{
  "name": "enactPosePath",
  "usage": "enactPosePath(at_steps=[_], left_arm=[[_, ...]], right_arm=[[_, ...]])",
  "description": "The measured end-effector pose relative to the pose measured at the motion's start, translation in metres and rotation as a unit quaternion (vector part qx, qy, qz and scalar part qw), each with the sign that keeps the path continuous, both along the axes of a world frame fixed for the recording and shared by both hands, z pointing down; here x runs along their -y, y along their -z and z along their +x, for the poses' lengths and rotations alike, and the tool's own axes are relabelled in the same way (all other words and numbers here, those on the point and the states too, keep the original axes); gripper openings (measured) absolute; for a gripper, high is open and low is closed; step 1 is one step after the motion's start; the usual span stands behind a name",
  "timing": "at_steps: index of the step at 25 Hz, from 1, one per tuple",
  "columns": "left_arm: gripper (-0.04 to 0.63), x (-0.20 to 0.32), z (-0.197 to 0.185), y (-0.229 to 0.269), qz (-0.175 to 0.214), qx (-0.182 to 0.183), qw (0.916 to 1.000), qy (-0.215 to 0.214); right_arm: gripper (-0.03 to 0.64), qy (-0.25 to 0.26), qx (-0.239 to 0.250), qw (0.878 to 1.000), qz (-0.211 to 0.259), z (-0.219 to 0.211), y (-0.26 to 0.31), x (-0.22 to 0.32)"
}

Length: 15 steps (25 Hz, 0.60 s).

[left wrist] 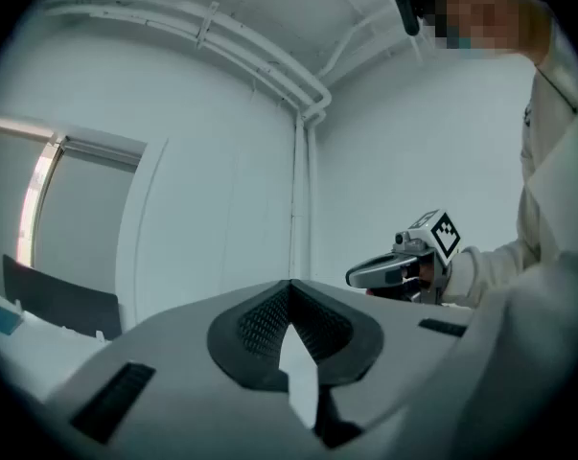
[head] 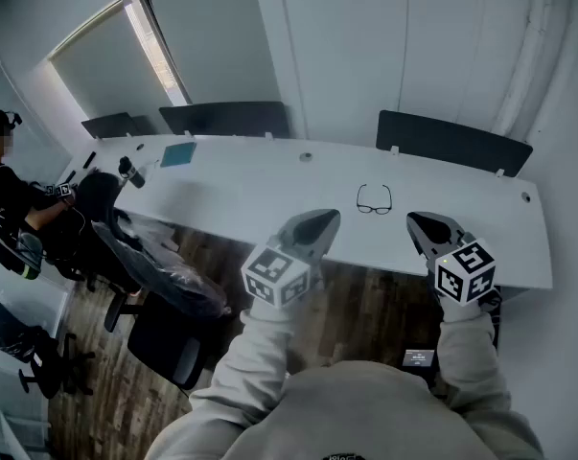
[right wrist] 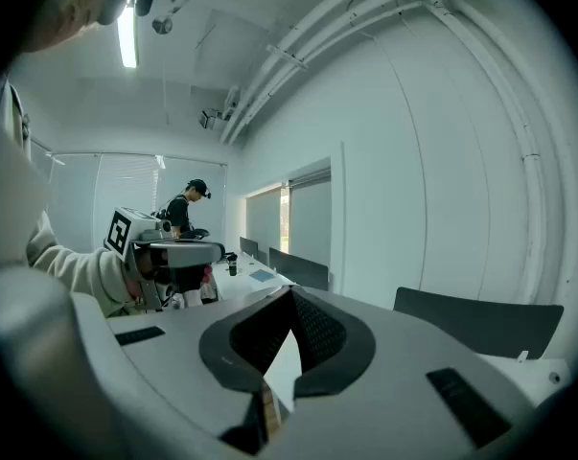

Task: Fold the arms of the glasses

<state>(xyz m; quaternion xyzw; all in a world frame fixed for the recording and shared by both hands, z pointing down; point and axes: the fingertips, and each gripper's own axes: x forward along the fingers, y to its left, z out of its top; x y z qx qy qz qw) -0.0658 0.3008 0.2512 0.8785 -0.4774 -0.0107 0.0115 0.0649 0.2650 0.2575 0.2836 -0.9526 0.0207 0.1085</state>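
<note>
A teal pad [head: 178, 153] lies on the white tabletop [head: 260, 185]. A person [head: 15, 204] sits at its left end. Black office chairs [head: 169, 345] stand nearby.

1. Scanning all 3 views now, and nothing readable is turning up: no words, no brands, no numbers.
2. The left marker cube [head: 275, 276], riding on the left gripper [head: 319, 220], is showing only black-and-white square patterns, no letters.
3. The right marker cube [head: 467, 271] on the right gripper [head: 425, 222] is carrying the same kind of coded squares, no digits.
4. A small white tag [head: 418, 357] low in the head view is showing dark print, but it is coming through too small to read.
5. A dark mark [head: 344, 456] on the person's pale top is running off the bottom edge, unreadable.
</note>
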Motion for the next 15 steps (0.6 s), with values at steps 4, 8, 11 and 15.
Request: enactPosePath(at_steps=[4, 8, 11, 15], left_arm=[[-0.002, -0.002, 0.002, 0.002, -0.003, 0.024, 0.9997, -0.003], [-0.002, -0.003, 0.008, 0.001, -0.006, 0.016, 0.9997, -0.020], [-0.002, -0.005, 0.008, -0.009, -0.007, 0.028, 0.9995, -0.017], [-0.002, -0.001, 0.009, -0.013, -0.012, 0.008, 0.9997, -0.020]], right_arm=[[0.018, -0.007, -0.004, 1.000, -0.007, -0.004, -0.011, 0.003], [0.018, -0.003, 0.009, 1.000, -0.024, -0.008, -0.021, 0.001], [0.018, -0.004, 0.008, 1.000, -0.026, -0.002, -0.029, -0.001], [0.018, -0.006, 0.022, 0.999, -0.026, 0.016, -0.031, 0.003]])
